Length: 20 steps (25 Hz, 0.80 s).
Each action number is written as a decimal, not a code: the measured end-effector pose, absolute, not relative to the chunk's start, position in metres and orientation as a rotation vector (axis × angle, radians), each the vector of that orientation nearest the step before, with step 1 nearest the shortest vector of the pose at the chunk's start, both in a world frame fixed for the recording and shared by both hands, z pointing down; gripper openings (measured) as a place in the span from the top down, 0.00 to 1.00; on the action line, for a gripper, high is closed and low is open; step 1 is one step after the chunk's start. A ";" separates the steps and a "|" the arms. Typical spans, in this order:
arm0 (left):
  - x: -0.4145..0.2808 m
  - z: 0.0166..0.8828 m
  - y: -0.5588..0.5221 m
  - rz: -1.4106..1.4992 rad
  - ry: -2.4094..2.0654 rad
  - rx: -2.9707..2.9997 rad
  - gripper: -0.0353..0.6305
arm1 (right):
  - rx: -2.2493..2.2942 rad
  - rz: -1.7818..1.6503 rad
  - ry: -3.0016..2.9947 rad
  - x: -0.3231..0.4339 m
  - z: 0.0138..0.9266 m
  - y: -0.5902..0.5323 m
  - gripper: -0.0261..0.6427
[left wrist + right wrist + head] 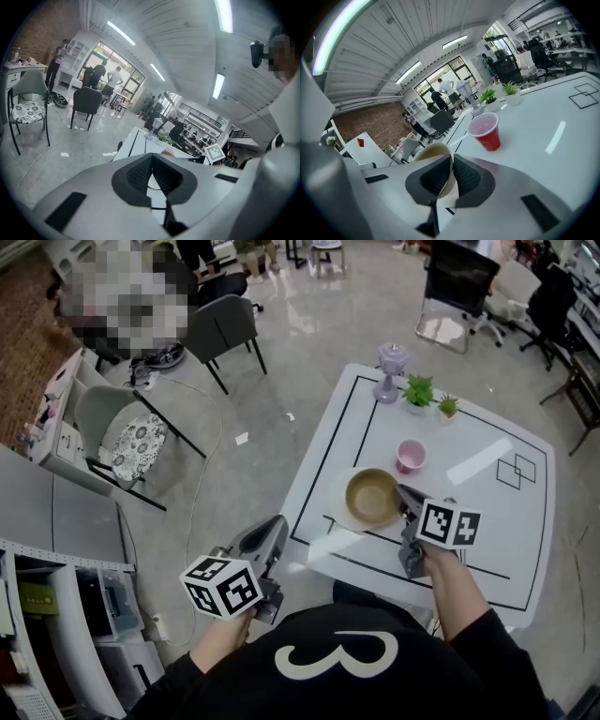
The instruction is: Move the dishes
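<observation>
A round bowl (372, 498), tan inside and pale outside, is sitting mouth-up over a white plate (335, 506), with the right gripper (402, 493) pinching its rim on the side nearest the person; whether it is touching the plate is unclear. The plate is lying flat near the front-left edge of the white table (469, 521). A red cup (411, 456) is standing upright just beyond the bowl, apart from it

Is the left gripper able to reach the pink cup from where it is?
Probably not yet. The left gripper hangs off the table's near edge, fingers shut, and the bowl held by the right gripper sits between it and the cup.
</observation>
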<state>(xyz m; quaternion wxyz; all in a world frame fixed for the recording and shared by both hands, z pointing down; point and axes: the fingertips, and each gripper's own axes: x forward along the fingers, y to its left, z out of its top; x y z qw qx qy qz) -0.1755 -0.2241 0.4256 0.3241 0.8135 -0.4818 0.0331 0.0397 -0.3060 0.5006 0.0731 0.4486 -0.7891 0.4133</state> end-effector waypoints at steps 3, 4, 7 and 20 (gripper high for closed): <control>-0.168 0.424 -0.227 0.088 -1.244 2.152 0.94 | 1.382 1.232 -2.384 0.052 0.490 -0.302 0.94; -0.166 0.424 -0.228 0.088 -1.236 2.157 0.94 | 1.395 1.227 -2.386 0.057 0.487 -0.301 0.94; -0.157 0.425 -0.230 0.093 -1.210 2.170 0.94 | 1.437 1.202 -2.386 0.074 0.480 -0.294 0.94; -0.117 0.433 -0.227 0.120 -1.073 2.229 0.94 | 1.629 1.204 -2.290 0.138 0.491 -0.265 0.94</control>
